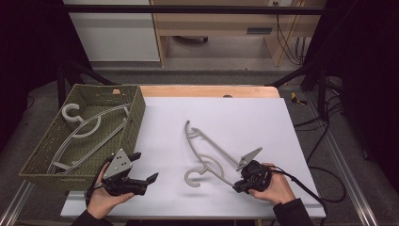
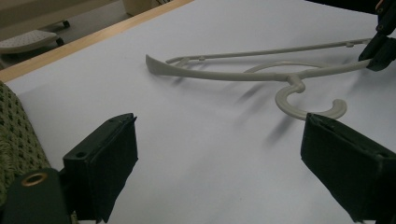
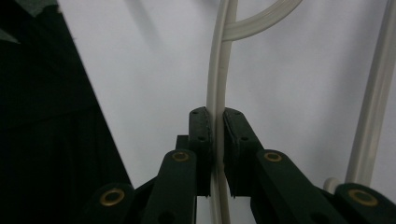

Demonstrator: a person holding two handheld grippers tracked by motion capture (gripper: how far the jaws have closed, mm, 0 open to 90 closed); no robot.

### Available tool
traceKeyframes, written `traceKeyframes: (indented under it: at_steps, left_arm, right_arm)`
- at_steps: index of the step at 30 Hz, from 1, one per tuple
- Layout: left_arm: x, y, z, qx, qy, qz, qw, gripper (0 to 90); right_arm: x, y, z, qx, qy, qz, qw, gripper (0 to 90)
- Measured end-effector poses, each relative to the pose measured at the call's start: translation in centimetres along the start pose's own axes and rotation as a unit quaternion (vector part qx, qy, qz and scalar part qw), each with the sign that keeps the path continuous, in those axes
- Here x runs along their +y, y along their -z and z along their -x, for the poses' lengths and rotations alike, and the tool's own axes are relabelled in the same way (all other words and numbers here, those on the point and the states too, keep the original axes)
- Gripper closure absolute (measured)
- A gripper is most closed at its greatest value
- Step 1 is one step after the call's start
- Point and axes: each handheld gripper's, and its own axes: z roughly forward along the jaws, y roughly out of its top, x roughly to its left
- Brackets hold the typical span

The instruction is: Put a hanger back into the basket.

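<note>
A white table (image 1: 263, 122) stands before wooden furniture. The woven basket (image 1: 134, 117), holding one grey hanger (image 1: 87, 129), sits just beside the left gripper (image 1: 143, 175), its jaws wide and empty. The right gripper (image 3: 215, 130) pinches another hanger's (image 1: 207, 150) arm; bare table lies beyond.

Grey plastic hanger (image 1: 207, 153) sits on the white sheet (image 1: 263, 122), hook nearest me, one arm clamped in my right gripper (image 1: 241, 182). Second matching hanger (image 1: 87, 129) lies flat inside the green woven basket (image 1: 134, 117), far left.
</note>
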Motion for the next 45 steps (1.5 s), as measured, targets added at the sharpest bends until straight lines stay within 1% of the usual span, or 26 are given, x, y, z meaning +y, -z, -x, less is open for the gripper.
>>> traceKeyframes:
  at_steps: [5,10,13,14,15,18,21,22,24,26,27,28,30,31,32,34,35,36,37,38,39,40,41,42,44,45]
  left_arm:
    - [0.5,0.1,-0.1,0.001,-0.019,-0.006,0.9998,10.0]
    - [1.0,-0.1,0.0,0.005,-0.038,-0.013,0.9992,9.9]
    - [1.4,-0.3,0.1,-0.001,-0.058,-0.021,0.9981,9.4]
    - [1.4,-0.3,0.1,-0.001,-0.058,-0.021,0.9981,9.3]
    - [1.5,-0.5,0.2,-0.003,-0.072,-0.030,0.9970,9.3]
    - [1.5,-0.9,0.3,-0.009,-0.080,-0.038,0.9960,9.2]
    - [1.7,-1.5,0.4,-0.014,-0.113,-0.060,0.9917,9.0]
    - [1.7,-1.5,0.4,-0.014,-0.113,-0.060,0.9917,9.0]
    - [1.9,-1.7,0.5,-0.017,-0.129,-0.066,0.9893,9.1]
    - [2.1,-1.9,0.6,-0.018,-0.141,-0.073,0.9872,9.6]
    - [2.3,-2.1,0.6,-0.018,-0.156,-0.081,0.9842,9.8]
    - [2.3,-2.1,0.6,-0.018,-0.156,-0.081,0.9842,10.3]
    - [2.3,-2.3,0.8,-0.019,-0.169,-0.088,0.9816,10.7]
    - [2.2,-2.6,1.0,-0.018,-0.185,-0.095,0.9779,11.7]
    - [2.2,-2.6,1.0,-0.018,-0.185,-0.095,0.9779,12.3]
    - [2.1,-3.0,1.3,-0.023,-0.208,-0.107,0.9720,14.0]
    - [2.1,-3.0,1.3,-0.023,-0.208,-0.107,0.9720,15.8]
    - [2.0,-3.2,1.5,-0.022,-0.217,-0.110,0.9696,15.8]
    - [1.9,-3.5,1.7,-0.022,-0.239,-0.122,0.9631,18.5]
    - [1.9,-3.5,1.7,-0.022,-0.239,-0.122,0.9631,20.1]
    - [1.7,-3.7,1.9,-0.024,-0.255,-0.123,0.9587,22.3]
    - [1.7,-3.7,1.9,-0.024,-0.255,-0.123,0.9587,24.6]
    - [1.7,-3.8,2.0,-0.024,-0.264,-0.124,0.9561,24.6]
    - [1.5,-3.9,2.2,-0.032,-0.281,-0.125,0.9509,29.4]
    - [1.5,-3.9,2.3,-0.036,-0.287,-0.123,0.9495,33.8]
    - [1.4,-3.9,2.3,-0.039,-0.291,-0.122,0.9480,36.1]
  right_arm:
    - [0.7,1.0,-0.5,0.030,0.035,0.018,0.9988,82.8]
    - [1.3,1.3,-1.2,0.054,0.046,0.019,0.9973,82.8]
    - [1.7,1.7,-1.6,0.067,0.058,0.026,0.9957,82.8]
    - [1.8,1.7,-1.6,0.071,0.059,0.031,0.9953,82.8]
    - [1.8,1.9,-1.6,0.072,0.066,0.031,0.9947,82.8]
    - [1.9,2.0,-1.7,0.076,0.067,0.033,0.9943,82.8]
    - [2.2,2.1,-1.7,0.081,0.083,0.038,0.9925,82.8]
    - [2.3,2.2,-1.8,0.086,0.085,0.037,0.9920,82.8]
    - [2.4,2.2,-1.9,0.085,0.082,0.039,0.9923,82.8]
    - [2.6,2.1,-2.1,0.094,0.095,0.035,0.9904,82.8]
    - [2.7,2.2,-2.3,0.096,0.098,0.033,0.9900,82.7]
    - [2.7,2.2,-2.3,0.102,0.101,0.035,0.9890,82.8]
    - [2.8,2.2,-2.4,0.107,0.102,0.034,0.9884,82.7]
    - [2.9,2.3,-2.6,0.116,0.110,0.034,0.9865,82.7]
    - [2.9,2.3,-2.6,0.116,0.110,0.034,0.9865,82.7]
    - [2.9,2.3,-2.7,0.122,0.113,0.036,0.9854,82.7]
    - [2.9,2.3,-2.7,0.124,0.112,0.035,0.9853,82.7]
    - [2.9,2.3,-2.7,0.124,0.112,0.035,0.9853,82.7]
    - [3.0,2.3,-2.8,0.123,0.117,0.033,0.9849,82.7]
    - [3.0,2.3,-2.8,0.123,0.117,0.033,0.9849,82.7]
    - [3.0,2.3,-2.9,0.132,0.123,0.035,0.9829,82.6]
    - [3.0,2.4,-3.0,0.135,0.123,0.034,0.9826,82.5]
    - [3.0,2.4,-3.0,0.135,0.123,0.034,0.9826,82.5]
    - [3.0,2.4,-3.2,0.138,0.127,0.036,0.9816,82.5]
    - [3.0,2.5,-3.2,0.134,0.128,0.034,0.9821,82.5]
    - [3.0,2.4,-3.2,0.135,0.130,0.033,0.9817,82.6]
